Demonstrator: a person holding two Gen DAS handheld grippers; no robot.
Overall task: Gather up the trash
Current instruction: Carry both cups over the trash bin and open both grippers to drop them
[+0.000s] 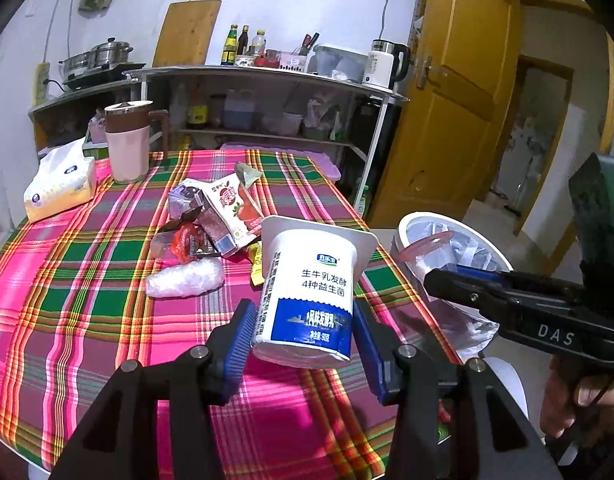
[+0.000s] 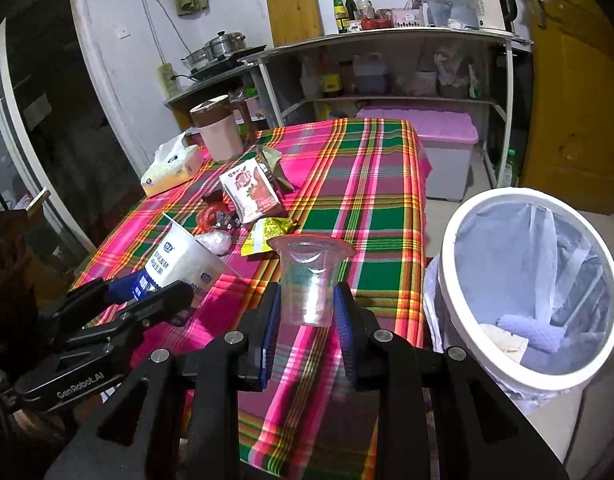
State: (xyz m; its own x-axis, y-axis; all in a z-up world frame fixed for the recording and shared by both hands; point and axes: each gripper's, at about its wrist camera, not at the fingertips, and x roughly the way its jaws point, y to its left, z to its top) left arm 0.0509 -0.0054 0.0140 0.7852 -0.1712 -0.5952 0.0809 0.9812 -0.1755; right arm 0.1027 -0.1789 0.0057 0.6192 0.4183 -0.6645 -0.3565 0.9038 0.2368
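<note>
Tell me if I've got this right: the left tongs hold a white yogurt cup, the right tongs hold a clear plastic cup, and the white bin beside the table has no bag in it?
Not quite. The white bin does have a bag: the right wrist view shows a pale liner inside it. The rest stands: the left tongs hold the white yogurt cup, and the right tongs hold the clear plastic cup.

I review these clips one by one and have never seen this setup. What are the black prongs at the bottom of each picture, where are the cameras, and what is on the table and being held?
No robot here: a person holds a two-finger tool in each hand, each with a fisheye camera looking along its fingers. The left tool grips a white yogurt cup; the right tool grips a clear plastic cup. On the plaid tablecloth lie a juice carton, wrappers, a tissue pack and a pink jug. A lined white trash bin stands beside the table.
</note>
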